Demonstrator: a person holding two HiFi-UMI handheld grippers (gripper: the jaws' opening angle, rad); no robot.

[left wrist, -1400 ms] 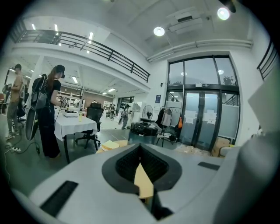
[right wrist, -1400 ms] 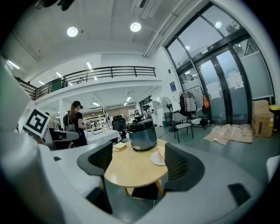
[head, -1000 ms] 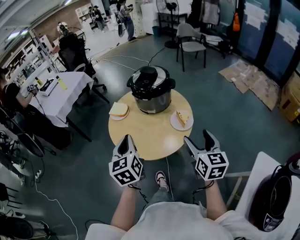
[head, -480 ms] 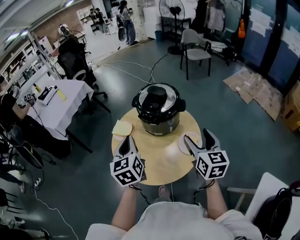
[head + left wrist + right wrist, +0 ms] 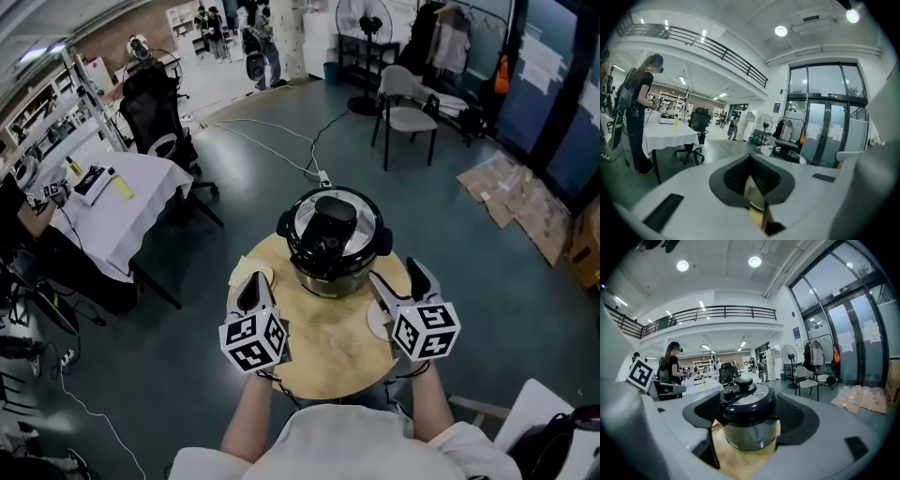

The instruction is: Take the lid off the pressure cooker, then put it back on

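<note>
As we are stepping up to the round table (image 5: 319, 345), the pressure cooker (image 5: 334, 246) is sliding down from the upper part of the head view toward its centre (a second ago it was sitting well above both tools). The tabletop is now lying under our two grippers instead of ahead of them. Its black lid (image 5: 330, 223) is still sitting on the pot, handle up, so the removal is not yet starting; we are only finishing the approach.

The left gripper (image 5: 251, 281) is hovering at the lower left of the cooker with its jaws drawn together on nothing, only a thin sliver of table showing between the pads in the left gripper view. The right gripper (image 5: 398, 279) is hovering at the lower right with its jaws spread wide and empty. In its own view the cooker is standing framed between them, beyond the tips and not touched.

The two plates (image 5: 377, 324) are slipping partly under the grippers. We are judging that reaching for the lid comes next, the spread right claw being the readier one.
</note>
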